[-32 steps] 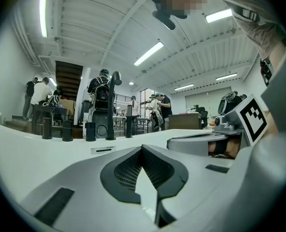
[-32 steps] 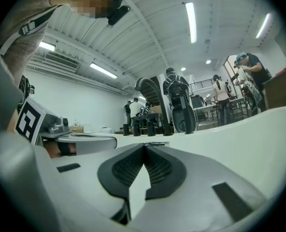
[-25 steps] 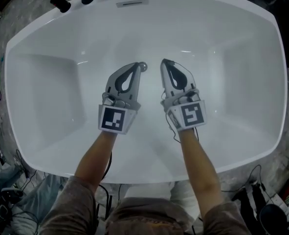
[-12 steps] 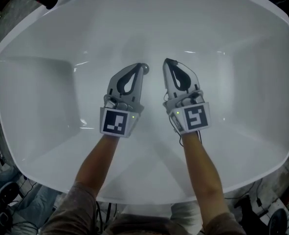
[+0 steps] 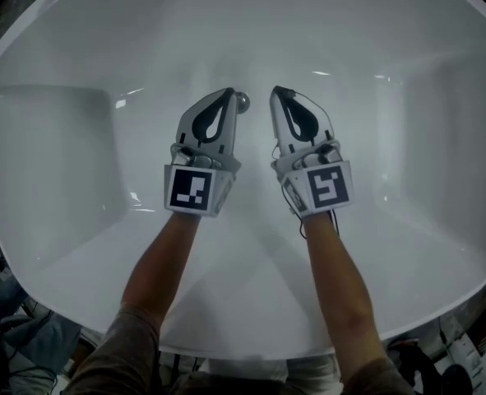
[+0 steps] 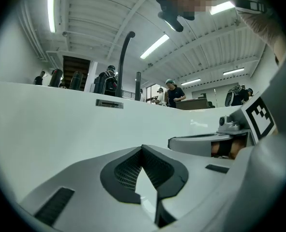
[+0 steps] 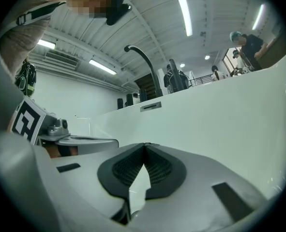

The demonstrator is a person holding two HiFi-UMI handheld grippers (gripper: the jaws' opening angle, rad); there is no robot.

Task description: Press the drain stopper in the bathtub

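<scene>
Both held low inside the bathtub (image 5: 62, 138), left tool (image 5: 229, 91) and right tool (image 5: 277, 90) each with tips pinched together on nothing, probably to give a blunt point for pushing the drain stopper (image 5: 242, 99), just beside the left tool's tip.

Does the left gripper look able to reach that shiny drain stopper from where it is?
Probably yes. The drain stopper sits right beside the tip of the left gripper, with nothing between them, and its jaws are closed.
</scene>
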